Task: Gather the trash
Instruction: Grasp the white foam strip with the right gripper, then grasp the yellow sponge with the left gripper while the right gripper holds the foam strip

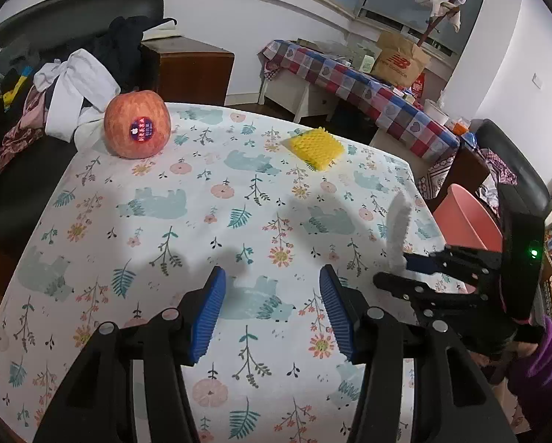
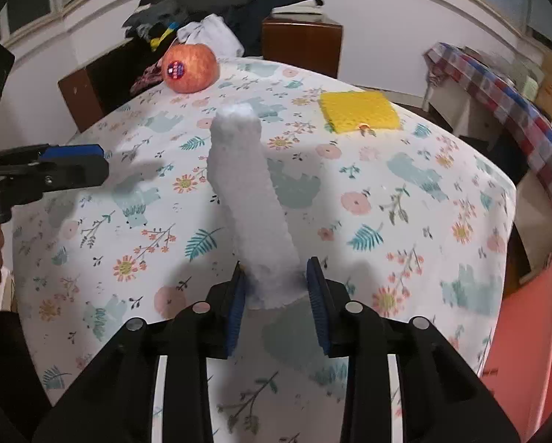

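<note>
The white foam strip [image 2: 250,203], a piece of fruit netting by its look, stands between the pads of the right tongs [image 2: 276,295]. Its lower end sits between the blue pads and its long axis runs up and away from them, leaning a little toward the apple [image 2: 190,68]. The left pad touches the strip; on the right a thin gap seems to show, so the hold looks light, though the strip stays upright in the left wrist view as well [image 1: 398,232]. I judge it gripped, narrowly and near one end.

From the strip outward: the left tongs [image 1: 272,310] hover over the flowered bench [image 1: 202,199] just beside it, jaws wide with nothing between them. Of the two, the right hand alone has the strip. The yellow foam net [image 1: 314,147] lies flat farther across the bench, on the side of the strip away from the apple. The apple sits at the far corner, beside a pile of clothes [image 1: 72,88].

The pink bin [image 1: 468,217] stands off the bench edge, on the side of the strip where the right tongs come in. So the coming move probably carries the strip sideways over that edge, with its free end likely to flop.
</note>
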Available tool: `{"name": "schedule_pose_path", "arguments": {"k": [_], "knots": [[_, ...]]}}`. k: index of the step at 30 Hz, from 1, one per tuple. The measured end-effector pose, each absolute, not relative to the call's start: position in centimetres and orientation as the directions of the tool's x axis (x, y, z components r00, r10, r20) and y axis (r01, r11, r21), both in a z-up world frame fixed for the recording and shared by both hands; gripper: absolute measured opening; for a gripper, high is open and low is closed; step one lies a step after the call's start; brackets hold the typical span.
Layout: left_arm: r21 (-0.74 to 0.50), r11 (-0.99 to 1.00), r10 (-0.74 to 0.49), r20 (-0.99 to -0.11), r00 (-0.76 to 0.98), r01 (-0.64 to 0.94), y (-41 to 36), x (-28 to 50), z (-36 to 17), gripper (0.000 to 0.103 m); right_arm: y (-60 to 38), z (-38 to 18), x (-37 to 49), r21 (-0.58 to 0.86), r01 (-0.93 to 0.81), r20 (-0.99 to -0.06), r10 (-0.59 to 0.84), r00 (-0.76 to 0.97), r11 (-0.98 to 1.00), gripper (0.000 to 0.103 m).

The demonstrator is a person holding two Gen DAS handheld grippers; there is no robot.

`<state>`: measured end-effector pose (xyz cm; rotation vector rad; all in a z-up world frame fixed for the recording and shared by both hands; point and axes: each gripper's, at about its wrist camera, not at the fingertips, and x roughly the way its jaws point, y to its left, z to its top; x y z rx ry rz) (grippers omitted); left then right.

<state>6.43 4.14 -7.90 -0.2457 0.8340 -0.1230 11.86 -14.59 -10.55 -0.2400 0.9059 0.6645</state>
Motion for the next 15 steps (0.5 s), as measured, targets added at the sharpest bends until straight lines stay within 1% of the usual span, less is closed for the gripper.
{"name": "schedule_pose_path", "arguments": {"k": [3, 7, 11, 15], "knots": [[-0.26, 0.965, -0.207, -0.713, 0.67, 0.022, 3.8, 6.8, -7.8, 0.052, -15.7, -10.3, 11.5, 0.151, -0.574, -0.778, 0.455, 0.433, 0.805, 0.033], [-0.24, 0.969, -0.216, -0.708, 0.672, 0.059, 2.8, 8.0, -7.4, 0.052, -18.0, -9.9, 11.3, 0.301, -0.465, -0.752, 0.508, 0.421, 0.832, 0.033], [-0.21, 0.972, -0.225, -0.685, 0.693, 0.107, 1.3, 9.9, -6.5, 0.052, -19.3, -10.4, 10.8, 0.336, -0.388, -0.758, 0.491, 0.429, 0.858, 0.033], [-0.175, 0.972, -0.233, -0.666, 0.709, 0.155, -0.1, 12.5, -6.0, 0.052, -19.5, -11.2, 10.1, 0.301, -0.331, -0.777, 0.432, 0.459, 0.894, 0.033]]}}
